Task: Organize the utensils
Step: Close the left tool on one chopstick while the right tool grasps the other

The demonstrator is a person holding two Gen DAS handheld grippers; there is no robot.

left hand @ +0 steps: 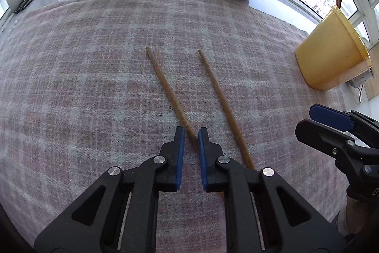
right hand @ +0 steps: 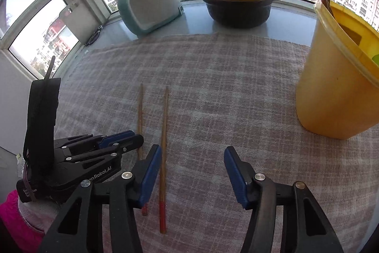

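Two wooden chopsticks lie side by side on the checked cloth [left hand: 94,87]. The left chopstick [left hand: 165,84] runs between the pads of my left gripper [left hand: 191,132], whose jaws stand narrowly apart around it without touching. The right chopstick [left hand: 220,98] lies beside it; in the right wrist view it [right hand: 164,141] has a red end and lies just inside the left finger of my open, empty right gripper [right hand: 192,153]. The left chopstick [right hand: 140,120] passes under the left gripper [right hand: 128,136]. A yellow utensil holder [right hand: 331,91] with several chopsticks stands at the right.
A dark pot with a yellow lid [right hand: 238,4] and a pale blue cooker [right hand: 149,8] stand on the windowsill behind the cloth. Scissors [left hand: 27,0] lie at the far left sill. The right gripper [left hand: 331,125] shows at the right edge of the left wrist view.
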